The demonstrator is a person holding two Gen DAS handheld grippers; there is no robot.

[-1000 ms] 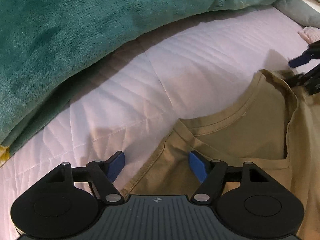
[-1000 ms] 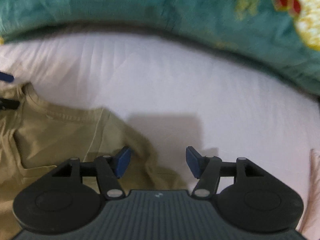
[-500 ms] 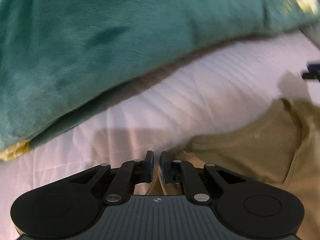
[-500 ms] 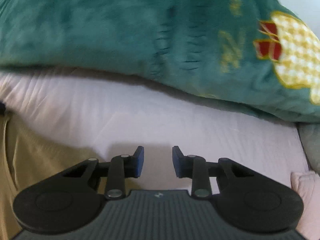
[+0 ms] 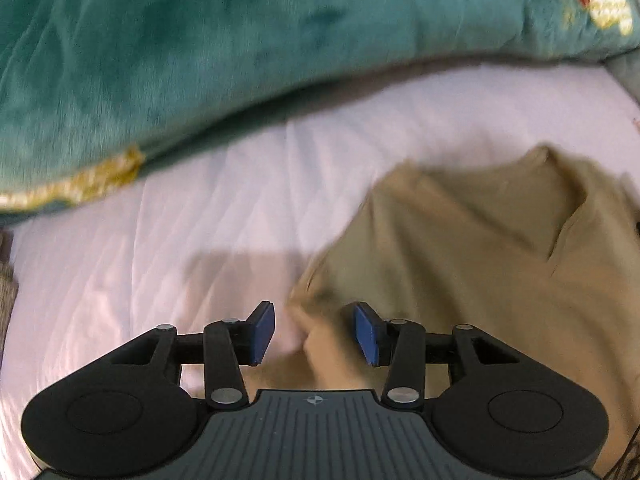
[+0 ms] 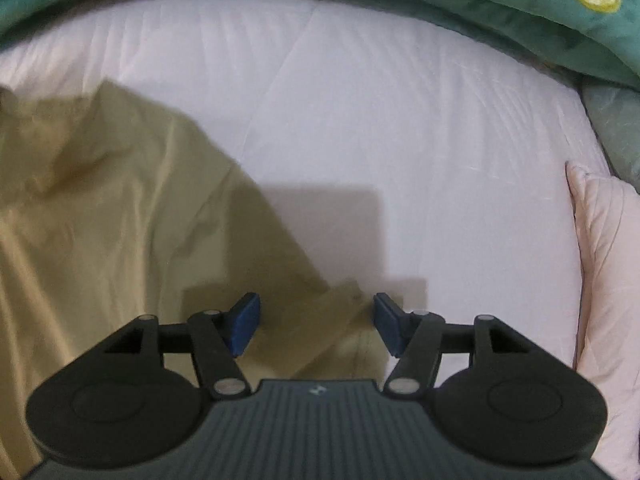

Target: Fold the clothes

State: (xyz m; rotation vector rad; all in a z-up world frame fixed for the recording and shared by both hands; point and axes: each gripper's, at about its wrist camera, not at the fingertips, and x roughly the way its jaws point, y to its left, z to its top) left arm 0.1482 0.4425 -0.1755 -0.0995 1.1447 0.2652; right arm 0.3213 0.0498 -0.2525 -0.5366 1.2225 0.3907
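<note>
White bedsheet, olive shirt, both grippers' jaws opening over its sleeves

Left black two-finger gripper with blue pads: pointing steeply down, jaws opening, pads apart at 9 and 3 o'clock of the gap, nothing pressed between them. Blue pad on the 9 o'clock finger tilted outward at its tip; linkage arms splayed to either side of the ribbed grey body at 6 o'clock.

Right black two-finger gripper with blue pads: also aimed steeply down, jaws opening and standing wider than the left pair. Pads clear of contact, black finger links angled out toward 10 and 2 o'clock.
</note>
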